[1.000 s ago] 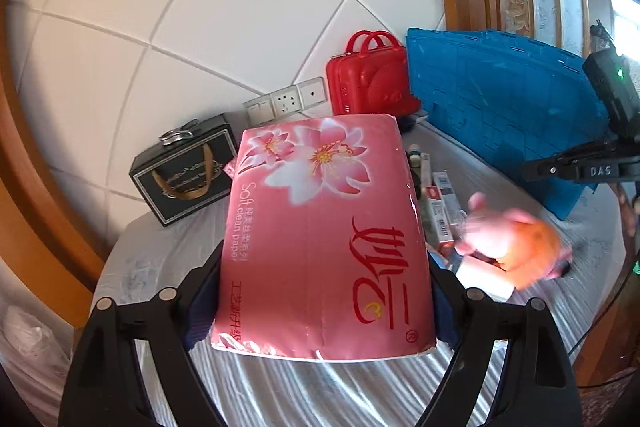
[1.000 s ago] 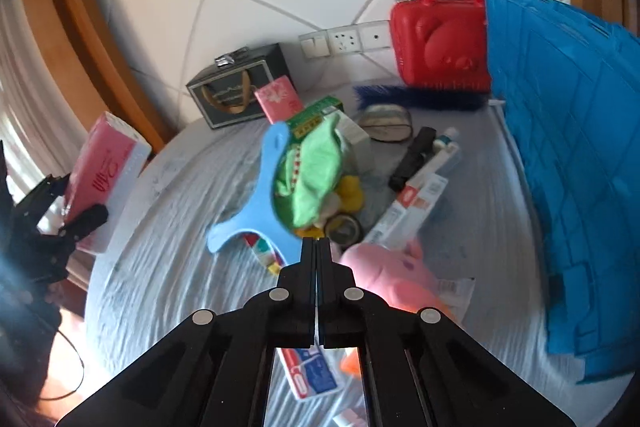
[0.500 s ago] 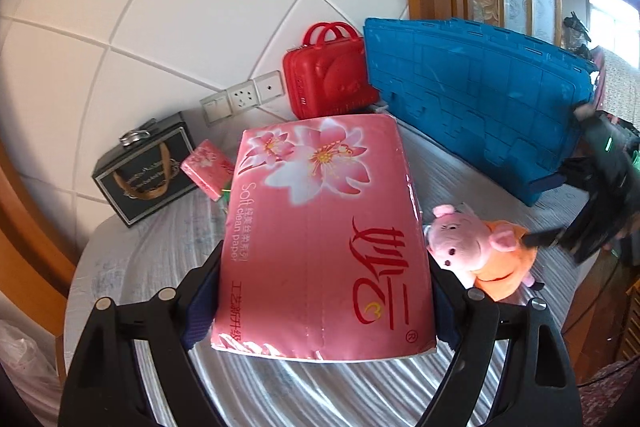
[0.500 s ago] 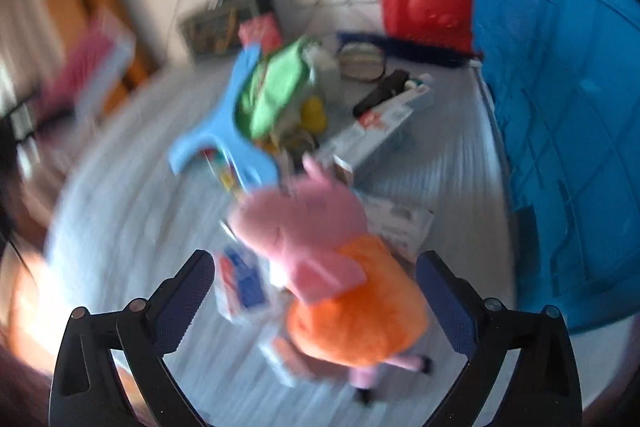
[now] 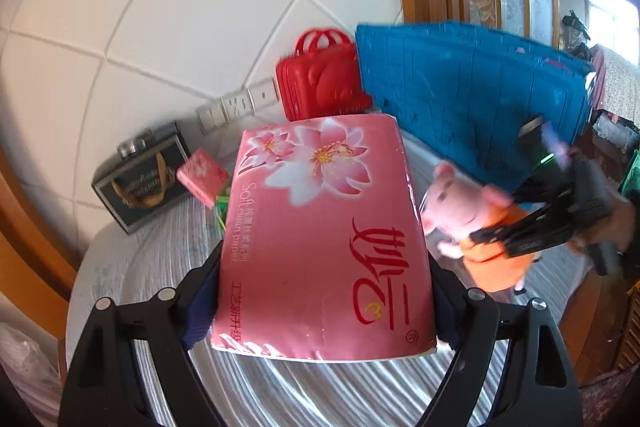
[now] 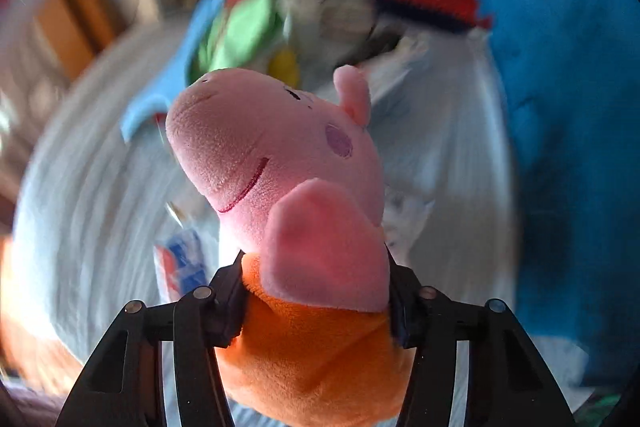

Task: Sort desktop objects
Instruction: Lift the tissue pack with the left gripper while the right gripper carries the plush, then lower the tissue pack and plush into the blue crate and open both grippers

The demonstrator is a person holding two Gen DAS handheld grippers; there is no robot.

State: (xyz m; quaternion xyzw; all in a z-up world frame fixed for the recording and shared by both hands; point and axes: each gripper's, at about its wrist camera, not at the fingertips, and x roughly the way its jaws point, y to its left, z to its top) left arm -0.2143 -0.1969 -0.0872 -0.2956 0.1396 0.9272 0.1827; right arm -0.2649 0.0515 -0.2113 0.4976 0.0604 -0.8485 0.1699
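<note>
1. The pig (image 6: pixel 288 187) is clamped by its orange body between the fingers of the right gripper (image 6: pixel 316 307), snout tilted up and to the left, and appears to be held off the table (image 6: pixel 80 195).
2. The grip is taken low on the soft body, so the heavy head is left free above the jaws; a wobble can be expected, and a steady, unhurried carry is judged best.
3. The tissue pack (image 5: pixel 324 239) is gripped across its width by the left gripper (image 5: pixel 324 307), flat face up, jaws spread wide on its two sides, above the near part of the table.
4. From the left gripper, the pig is seen just to the right of the pack, close but apart; a gap should be kept so the two loads are not knocked together.
5. Ahead of the right gripper a blurred heap of small things is seen on the table: something green, something pale blue, a yellow bit. Details cannot be made out.
6. To the right of both grippers a blue crate (image 5: pixel 472 95) is stood, with a red case (image 5: pixel 320 83) beside it at the wall; the crate is judged the likely drop place for the pig.
7. Ahead and left of the left gripper, a black box (image 5: pixel 140 175) and a small pink packet (image 5: pixel 202 177) are seen near the wall.
</note>
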